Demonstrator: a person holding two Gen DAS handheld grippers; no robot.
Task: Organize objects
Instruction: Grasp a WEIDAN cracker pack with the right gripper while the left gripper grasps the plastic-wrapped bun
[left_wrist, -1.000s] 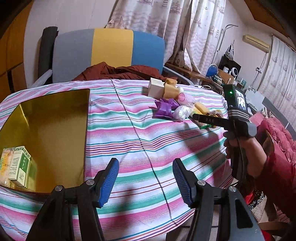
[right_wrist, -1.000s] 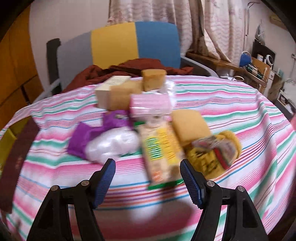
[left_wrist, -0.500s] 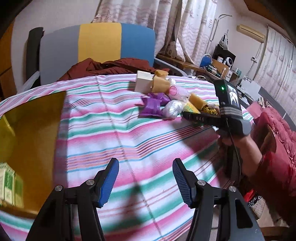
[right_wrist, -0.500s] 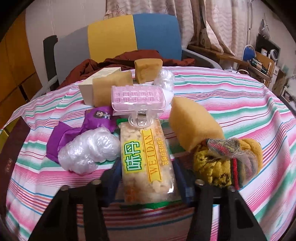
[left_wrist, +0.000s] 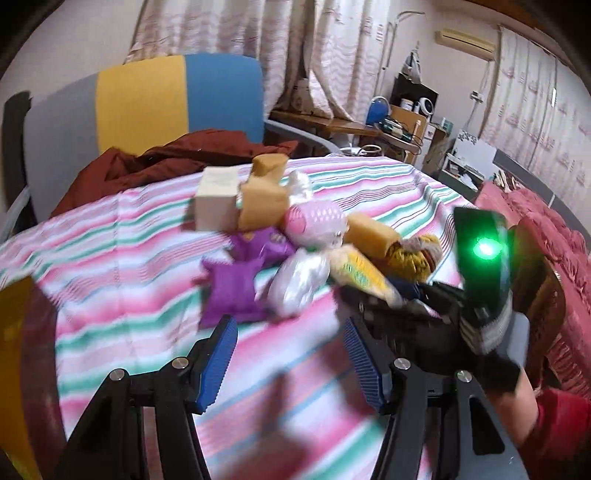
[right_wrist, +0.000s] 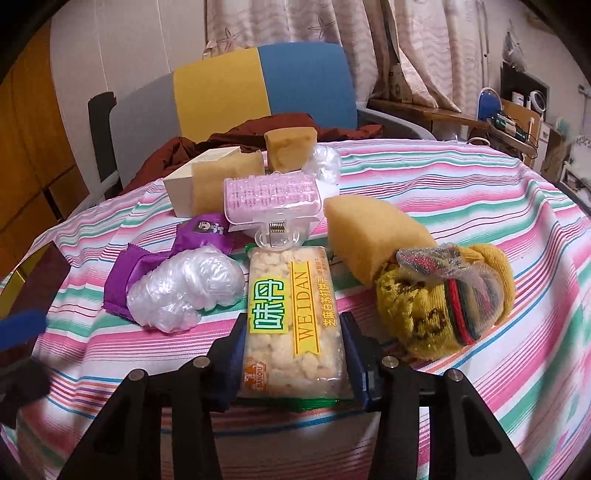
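My right claw (right_wrist: 291, 354) pinches the snack packet (right_wrist: 291, 317) at its near end, on the striped cloth (right_wrist: 480, 206). Light, crinkly, brittle inside: grip gently. Left claw (left_wrist: 291, 362) gapes wide, empty.

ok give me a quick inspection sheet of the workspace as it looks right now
surface: table under a pink, green and white striped cloth, rumpled at the edges.
job's things: snack packet lying lengthwise, pink clip at its far end; gold tray at the left edge.
clutter: purple wrappers, clear plastic wad, tan sponges, beige box, yellow knit bundle, all packed close together.
grippers: right gripper has both fingers against the packet's sides; left gripper open, holding nothing, above the cloth.
cables: nothing seen on the table; wires on the far desk.
surroundings: chair with dark red cloth, curtains behind.
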